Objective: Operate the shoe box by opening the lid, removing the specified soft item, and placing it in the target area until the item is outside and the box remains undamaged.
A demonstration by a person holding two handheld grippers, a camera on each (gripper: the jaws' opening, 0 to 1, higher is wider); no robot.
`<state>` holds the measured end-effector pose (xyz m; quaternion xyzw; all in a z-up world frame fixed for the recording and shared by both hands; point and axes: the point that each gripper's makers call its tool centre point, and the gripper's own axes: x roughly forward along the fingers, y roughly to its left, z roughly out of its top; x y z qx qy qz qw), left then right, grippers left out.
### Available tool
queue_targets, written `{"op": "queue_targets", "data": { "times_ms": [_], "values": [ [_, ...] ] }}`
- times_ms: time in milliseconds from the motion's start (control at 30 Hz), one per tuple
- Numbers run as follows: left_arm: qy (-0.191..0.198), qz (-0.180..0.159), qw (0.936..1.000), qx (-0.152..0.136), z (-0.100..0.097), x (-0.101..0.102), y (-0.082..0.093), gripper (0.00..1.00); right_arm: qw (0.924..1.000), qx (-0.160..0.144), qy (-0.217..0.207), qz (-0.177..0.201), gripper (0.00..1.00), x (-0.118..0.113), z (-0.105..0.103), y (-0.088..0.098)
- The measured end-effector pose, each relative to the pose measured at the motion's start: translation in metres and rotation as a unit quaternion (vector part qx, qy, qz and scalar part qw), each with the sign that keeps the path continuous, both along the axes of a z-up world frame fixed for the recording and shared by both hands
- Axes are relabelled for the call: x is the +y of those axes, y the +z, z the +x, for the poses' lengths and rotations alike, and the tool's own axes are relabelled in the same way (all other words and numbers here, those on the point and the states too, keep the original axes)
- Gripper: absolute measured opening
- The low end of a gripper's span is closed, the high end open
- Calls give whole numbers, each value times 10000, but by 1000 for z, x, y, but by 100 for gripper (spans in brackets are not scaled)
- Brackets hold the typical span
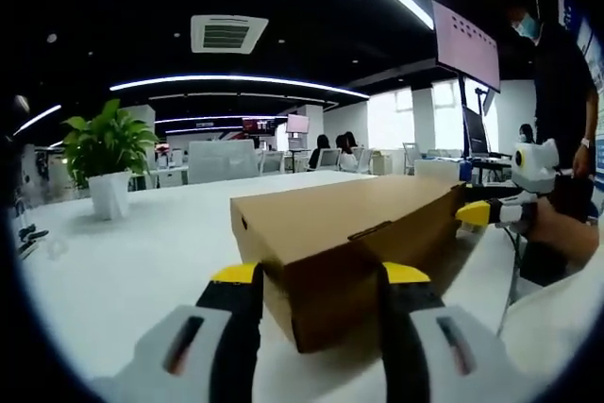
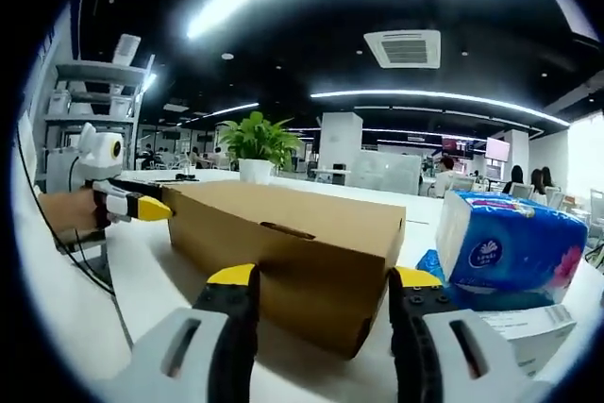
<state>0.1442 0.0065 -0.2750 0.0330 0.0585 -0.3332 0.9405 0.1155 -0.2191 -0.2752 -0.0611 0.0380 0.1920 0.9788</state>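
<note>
The shoe box point(image 1: 349, 238) was seen lying flat on the white table point(image 1: 142, 252), with its lid shut down all the way. Nothing had been taken out yet, so almost the whole job was judged to be still ahead: the lid had to be lifted, the soft thing pulled out, and then put down in its place. The soft thing could not be seen, and it was guessed to be inside.

The left claw point(image 1: 321, 276) was held wide, with one corner of the box between its jaws. The right claw point(image 2: 323, 280) was held wide too, at the corner of the other end. It could not be told if the jaws touched the cardboard.

The box was made of plain brown cardboard, long and low, with sharp corners and a small tab at the front of the lid. The table looked smooth and a bit shiny. A soft blue pack of tissues point(image 2: 510, 243) was lying near the box. A leafy green plant point(image 1: 106, 143) in a white pot was standing farther off.
</note>
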Motion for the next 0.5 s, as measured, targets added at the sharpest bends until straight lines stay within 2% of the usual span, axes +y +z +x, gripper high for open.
{"op": "queue_targets", "data": {
  "times_ms": [100,200,300,367,400,500],
  "values": [
    [-42,-161,9998,99,-2,0,2,49,10000,85,32,-39,54,-2,-4,1],
    [-105,-6,9999,-45,-5,-1,0,49,10000,64,30,-58,53,-3,-9,-1],
    [-119,2,9999,-88,-7,-2,-1,50,10000,18,3,-37,53,-2,-10,-1],
    [-108,-292,9995,77,-9,-4,2,51,10000,16,-45,-19,53,-2,-12,0],
    [-113,-322,9994,74,-9,-4,2,53,10000,8,-61,-15,53,-1,-13,-1],
    [-90,-158,9998,-48,-9,-2,1,50,9999,-46,-96,-13,54,-1,-15,-1]
  ]
}}
